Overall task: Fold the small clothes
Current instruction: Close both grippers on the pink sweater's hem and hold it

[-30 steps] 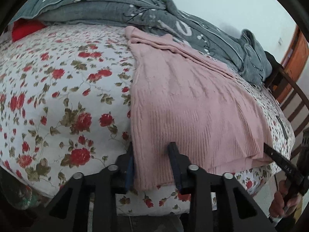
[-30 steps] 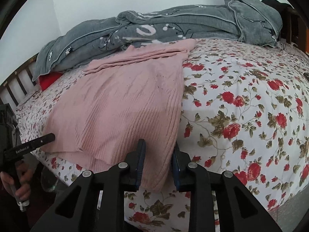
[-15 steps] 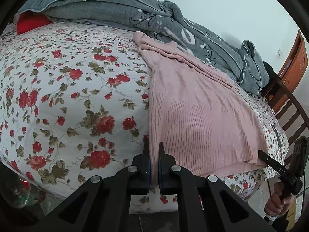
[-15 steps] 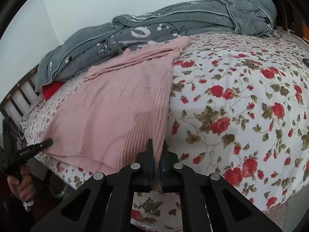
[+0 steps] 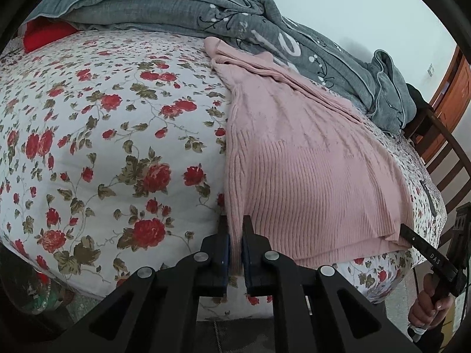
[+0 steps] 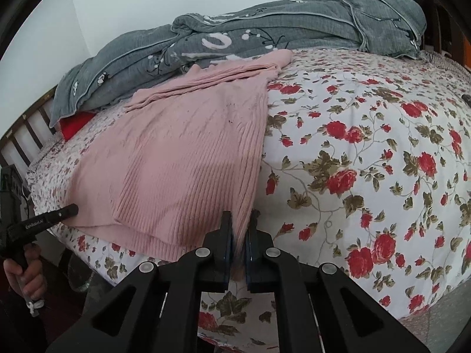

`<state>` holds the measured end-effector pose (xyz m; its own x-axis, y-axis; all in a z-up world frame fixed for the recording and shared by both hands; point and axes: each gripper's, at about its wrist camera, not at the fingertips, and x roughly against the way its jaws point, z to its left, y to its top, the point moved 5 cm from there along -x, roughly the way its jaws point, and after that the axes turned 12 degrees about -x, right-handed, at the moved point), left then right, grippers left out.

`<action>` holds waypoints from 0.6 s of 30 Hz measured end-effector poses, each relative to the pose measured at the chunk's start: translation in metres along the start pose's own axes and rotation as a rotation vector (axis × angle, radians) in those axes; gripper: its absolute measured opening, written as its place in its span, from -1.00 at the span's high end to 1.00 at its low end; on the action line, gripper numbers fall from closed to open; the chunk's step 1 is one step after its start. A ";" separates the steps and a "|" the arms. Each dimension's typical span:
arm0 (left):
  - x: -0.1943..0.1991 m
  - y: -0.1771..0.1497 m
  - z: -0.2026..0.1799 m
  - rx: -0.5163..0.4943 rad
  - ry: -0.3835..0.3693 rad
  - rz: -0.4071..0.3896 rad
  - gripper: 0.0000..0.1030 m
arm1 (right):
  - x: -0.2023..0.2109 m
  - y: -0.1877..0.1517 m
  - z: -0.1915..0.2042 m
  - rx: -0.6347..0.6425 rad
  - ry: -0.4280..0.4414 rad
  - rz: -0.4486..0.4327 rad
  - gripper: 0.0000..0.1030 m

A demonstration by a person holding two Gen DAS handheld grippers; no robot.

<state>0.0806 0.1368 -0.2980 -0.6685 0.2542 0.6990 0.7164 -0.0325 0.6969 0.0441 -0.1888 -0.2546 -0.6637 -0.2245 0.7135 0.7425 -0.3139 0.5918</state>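
The left claw (image 5: 234, 229) pinches one near hem corner of the pink knit sweater (image 5: 300, 164), and the right claw (image 6: 240, 226) clamps the other corner. The sweater lies flat on the bed's rose-print sheet (image 6: 368, 153), reaching back to a rumpled grey quilt (image 6: 235, 41). Beyond stand a pale wall (image 5: 338, 3) and wooden bed rails (image 5: 450, 161).

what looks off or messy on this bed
Mainly the grey quilt, heaped unfolded along the far side, with the pink sweater's top edge riding up onto it. The sweater's near hem hangs past the bed edge, pinched by both grippers.
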 end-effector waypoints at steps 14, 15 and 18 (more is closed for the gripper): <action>-0.001 -0.001 -0.014 -0.048 0.033 -0.044 0.47 | -0.007 -0.006 0.003 -0.015 -0.006 -0.013 0.79; 0.000 -0.001 -0.015 -0.048 0.037 -0.048 0.47 | -0.007 -0.007 0.004 -0.008 -0.013 -0.017 0.79; 0.000 -0.002 -0.017 -0.067 0.056 -0.046 0.49 | -0.007 -0.010 0.006 0.003 -0.031 -0.034 0.79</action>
<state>0.0756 0.1204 -0.2967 -0.7121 0.2027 0.6722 0.6707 -0.0870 0.7366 0.0420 -0.1788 -0.2630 -0.6852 -0.1856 0.7044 0.7201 -0.3177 0.6168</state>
